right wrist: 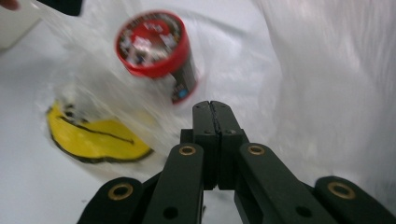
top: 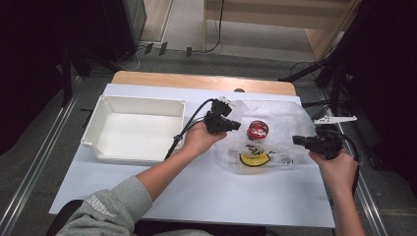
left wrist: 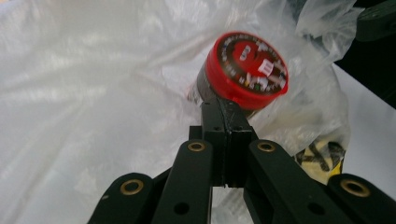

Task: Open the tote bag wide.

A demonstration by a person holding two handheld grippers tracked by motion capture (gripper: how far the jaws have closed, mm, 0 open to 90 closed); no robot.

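- You work at a white table (top: 206, 196) with a wooden edge at its far side; grey floor, cables and dark stands surround it.
- A white plastic bin (top: 137, 129), rectangular and glossy, sits beyond your left forearm.
- Your left gripper (left wrist: 225, 112) has its matte black jaws pressed together; whether they pinch the film, you cannot tell.
- Just past its fingertips stands a round can (left wrist: 245, 70) with a glossy red lid, inside a crinkled clear plastic bag (left wrist: 93, 93).
- Your right gripper (right wrist: 211, 109) is clenched too, its tips against the bag's film; the can lies ahead and left of them.
- A yellow print (right wrist: 95, 140) with black outline marks the bag, left of those tips.
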